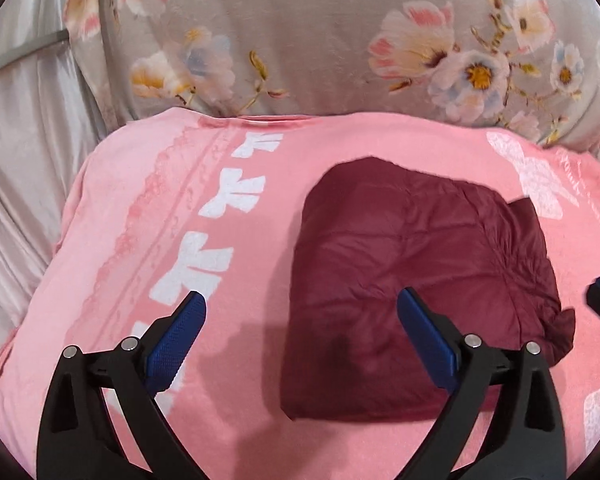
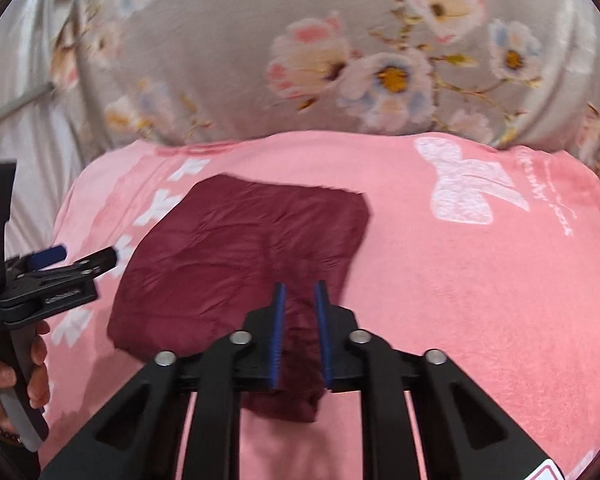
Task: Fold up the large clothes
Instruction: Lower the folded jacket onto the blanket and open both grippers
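Note:
A dark maroon quilted jacket [image 1: 419,276] lies folded into a compact block on a pink blanket [image 1: 148,208]. My left gripper [image 1: 300,308] is wide open and empty, hovering over the jacket's left edge. In the right wrist view the jacket [image 2: 240,248] lies ahead and to the left. My right gripper [image 2: 300,296] has its jaws nearly closed around a fold of the jacket's near right corner; the blue pads stand a narrow gap apart with maroon fabric between them. The left gripper [image 2: 76,260] also shows at that view's left edge, held by a hand.
The pink blanket [image 2: 459,280] with white bow prints covers the near bed. Behind it lies a grey floral duvet [image 1: 319,40]. Pale satin sheet [image 1: 24,152] falls away at the left.

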